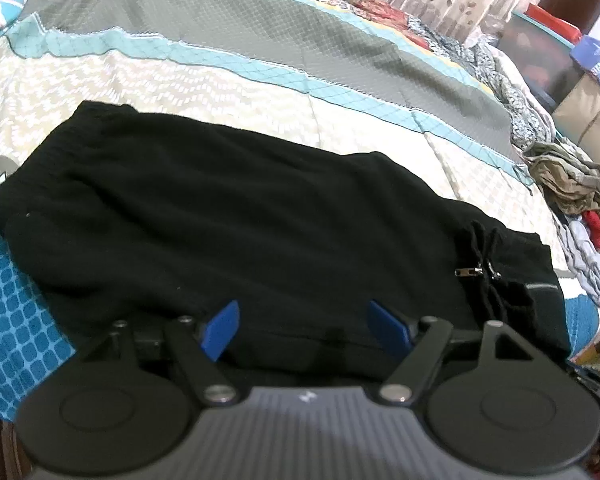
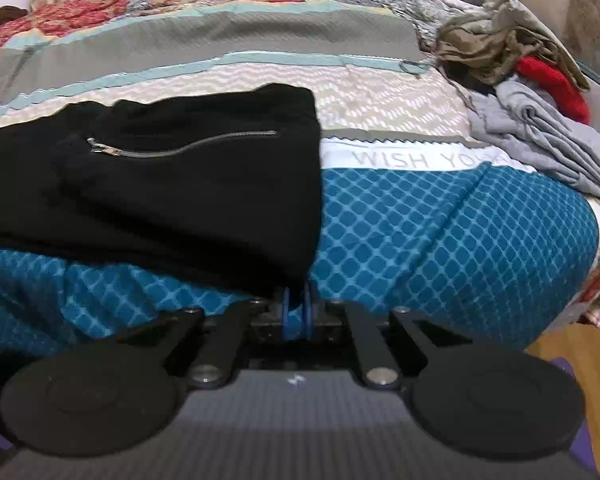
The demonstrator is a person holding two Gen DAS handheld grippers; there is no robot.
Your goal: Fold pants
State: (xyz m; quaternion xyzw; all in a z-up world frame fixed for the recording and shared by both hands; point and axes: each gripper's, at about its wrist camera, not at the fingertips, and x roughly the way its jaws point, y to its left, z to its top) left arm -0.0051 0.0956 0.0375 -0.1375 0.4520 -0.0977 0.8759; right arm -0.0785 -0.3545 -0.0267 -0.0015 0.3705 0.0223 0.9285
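Note:
The black pants [image 1: 228, 232] lie folded lengthwise across the bed, with the drawstring and zip pulls [image 1: 482, 270] at the right. My left gripper [image 1: 304, 330] is open, its blue fingers [image 1: 220, 330] spread over the pants' near edge. In the right wrist view the pants [image 2: 188, 184] show a zipped pocket [image 2: 180, 146]. My right gripper [image 2: 296, 312] is shut on the pants' near right corner, blue pads pressed together on the black cloth.
The bed carries a blue diamond-patterned cover [image 2: 440, 240] and a cream, grey and teal quilt [image 1: 260, 52]. A pile of loose clothes [image 2: 540, 92] lies at the bed's right side; it also shows in the left wrist view [image 1: 572, 188]. Boxes [image 1: 588, 92] stand beyond.

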